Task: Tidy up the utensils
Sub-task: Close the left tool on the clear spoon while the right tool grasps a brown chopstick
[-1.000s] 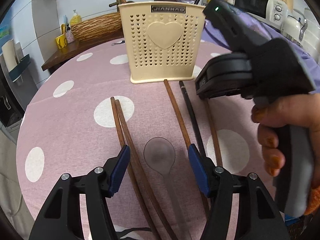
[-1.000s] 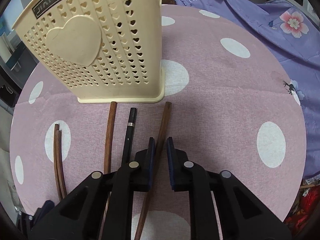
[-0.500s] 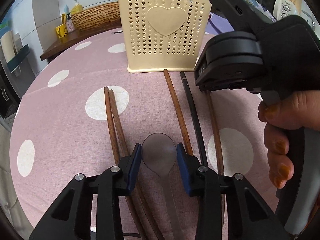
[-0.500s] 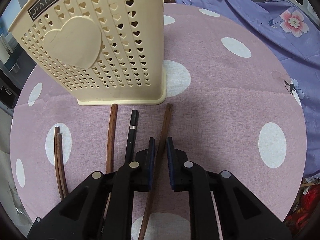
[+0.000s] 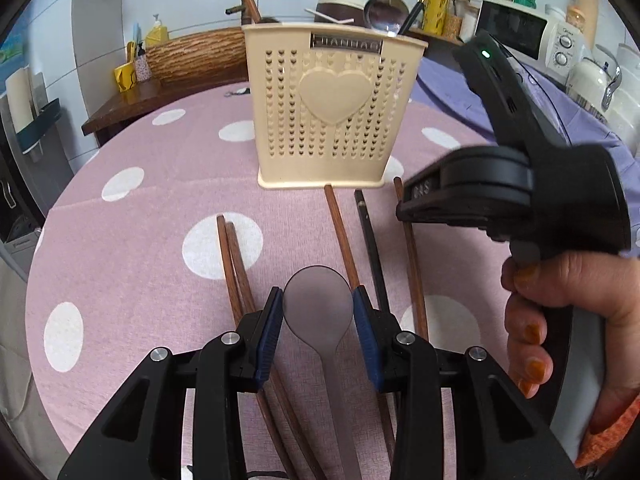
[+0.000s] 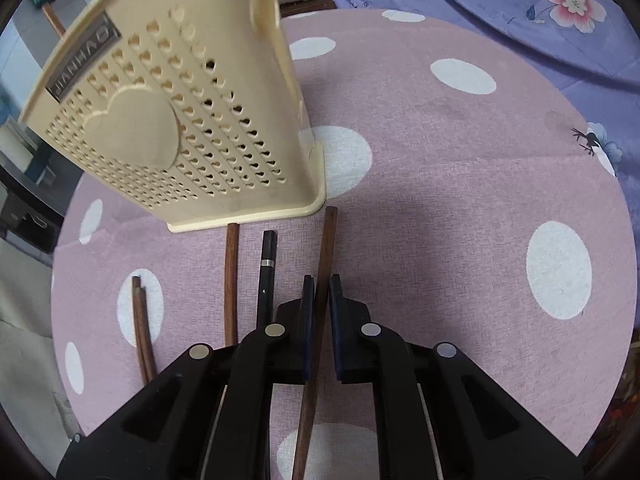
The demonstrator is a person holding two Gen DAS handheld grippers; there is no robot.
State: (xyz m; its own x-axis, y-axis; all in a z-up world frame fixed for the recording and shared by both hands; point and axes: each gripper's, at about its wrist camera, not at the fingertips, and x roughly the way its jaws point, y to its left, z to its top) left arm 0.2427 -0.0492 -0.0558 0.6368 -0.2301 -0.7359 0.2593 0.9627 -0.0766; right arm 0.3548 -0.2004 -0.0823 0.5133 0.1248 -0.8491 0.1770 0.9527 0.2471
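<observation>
Gripping a spoon (image 5: 318, 300) and a chopstick (image 6: 320, 304) before the holder (image 5: 332, 120), both jaws should lift level to avoid slipping.

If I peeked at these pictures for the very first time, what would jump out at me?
Probably the cream utensil holder with its big heart, standing at the back of the pink polka-dot tablecloth. Next, the left gripper hugging a grey spoon, and the right gripper pinching a brown chopstick in front of it.
</observation>
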